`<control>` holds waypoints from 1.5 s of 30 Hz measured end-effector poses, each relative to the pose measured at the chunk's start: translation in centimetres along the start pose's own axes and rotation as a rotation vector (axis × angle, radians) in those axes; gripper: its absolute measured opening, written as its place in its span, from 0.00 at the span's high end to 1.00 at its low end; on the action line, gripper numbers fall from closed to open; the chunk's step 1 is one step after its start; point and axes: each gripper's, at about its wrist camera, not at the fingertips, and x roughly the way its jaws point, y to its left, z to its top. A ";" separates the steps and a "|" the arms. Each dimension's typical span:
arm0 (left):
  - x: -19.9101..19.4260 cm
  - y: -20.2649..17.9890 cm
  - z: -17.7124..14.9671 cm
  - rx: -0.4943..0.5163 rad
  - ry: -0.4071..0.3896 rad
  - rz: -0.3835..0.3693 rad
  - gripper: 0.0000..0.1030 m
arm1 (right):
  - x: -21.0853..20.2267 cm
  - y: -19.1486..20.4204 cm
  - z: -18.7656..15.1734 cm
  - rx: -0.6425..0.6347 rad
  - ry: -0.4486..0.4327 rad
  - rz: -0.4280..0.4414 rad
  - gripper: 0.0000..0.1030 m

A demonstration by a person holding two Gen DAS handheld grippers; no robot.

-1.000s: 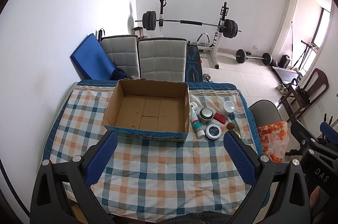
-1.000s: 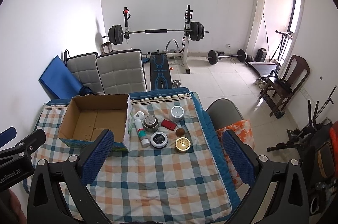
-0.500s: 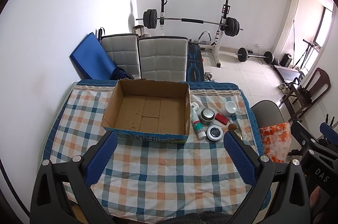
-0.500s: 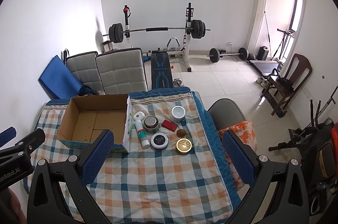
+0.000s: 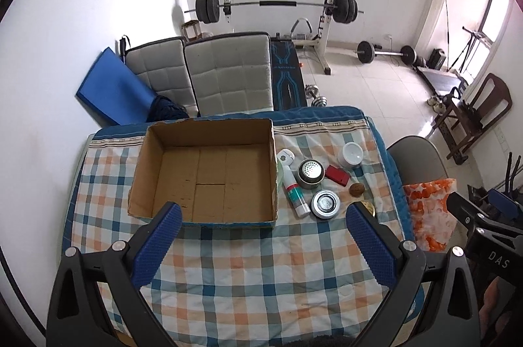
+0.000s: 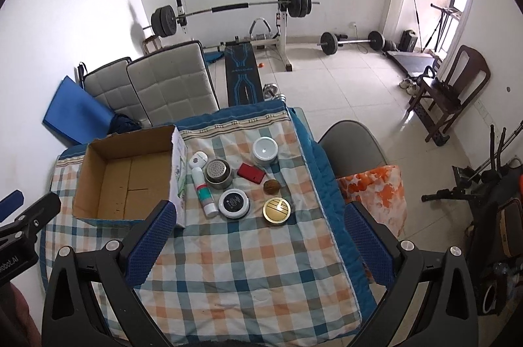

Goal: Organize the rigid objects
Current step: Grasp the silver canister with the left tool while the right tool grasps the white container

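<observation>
Left gripper (image 5: 261, 216): spread wide, nothing held.
Right gripper (image 6: 258, 214): spread wide, nothing held.
Tube (image 6: 203, 189): laid on bench beside box (image 6: 127, 180); judged light, stiff, slippery; best taken mid-body.

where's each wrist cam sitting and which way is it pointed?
Left wrist: above the table's near edge, facing the empty cardboard box; open left hand-held gripper frames it.
Right wrist: further right, facing the small items, gold tin; open right hand-held gripper shows.
Shared: box, items, checked tablecloth, weight bench.
</observation>
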 end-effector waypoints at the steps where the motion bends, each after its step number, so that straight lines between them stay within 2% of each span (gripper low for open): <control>1: 1.5 -0.5 1.0 0.013 0.022 -0.016 0.00 | 2.0 -0.4 0.9 0.001 0.035 -0.002 0.00; 5: 9.1 -2.3 5.0 0.052 0.152 -0.022 0.00 | 10.6 -1.8 4.6 0.002 0.166 0.012 0.00; 10: 20.9 -5.0 8.0 0.055 0.386 -0.055 0.00 | 23.3 -3.2 8.4 0.030 0.340 0.052 0.00; 15: 30.7 -7.2 8.3 0.033 0.569 -0.069 0.00 | 35.0 -4.5 10.2 0.079 0.472 0.046 0.04; 17: 33.3 -7.6 8.4 0.026 0.611 -0.052 0.00 | 38.9 -4.9 10.2 0.128 0.534 0.079 0.08; 21: 36.9 -7.9 8.1 0.003 0.671 -0.033 0.00 | 43.7 -4.6 9.7 0.192 0.615 0.144 0.09; 24: 38.0 -7.8 7.7 -0.009 0.701 -0.027 0.00 | 46.2 -3.6 9.3 0.207 0.657 0.171 0.10; 25: 38.3 -7.9 7.5 -0.002 0.713 -0.024 0.00 | 46.9 -3.2 9.1 0.207 0.672 0.172 0.16; 26: 38.5 -8.1 7.4 0.007 0.721 -0.026 0.00 | 47.4 -2.9 8.9 0.201 0.688 0.171 0.26; 28: 39.1 -8.3 7.1 0.027 0.738 -0.009 0.00 | 48.4 -2.5 8.6 0.198 0.719 0.176 0.32; 30: 39.7 -8.5 6.9 0.043 0.750 -0.004 0.00 | 48.3 -2.4 8.6 0.169 0.723 0.157 0.33; 34: 39.9 -9.3 7.0 0.099 0.722 0.027 0.01 | 47.3 -2.8 8.7 0.080 0.752 0.103 0.35; 36: 40.2 -10.1 6.5 0.134 0.753 0.009 0.01 | 46.5 -3.7 8.4 0.068 0.763 0.085 0.35; 39: 40.4 -10.3 6.0 0.122 0.779 -0.005 0.03 | 45.9 -4.8 8.0 0.056 0.779 0.074 0.35; 40: 40.6 -10.1 5.9 0.113 0.787 -0.012 0.05 | 45.7 -5.1 7.9 0.057 0.785 0.074 0.36; 42: 41.1 -10.0 5.7 0.116 0.800 -0.009 0.21 | 45.5 -5.7 7.5 0.052 0.794 0.065 0.36; 44: 41.5 -9.5 5.5 0.122 0.813 -0.005 0.32 | 45.5 -5.8 7.4 0.041 0.793 0.056 0.36; 45: 41.4 -9.2 5.5 0.115 0.806 -0.019 0.33 | 45.6 -5.8 7.3 0.037 0.796 0.055 0.36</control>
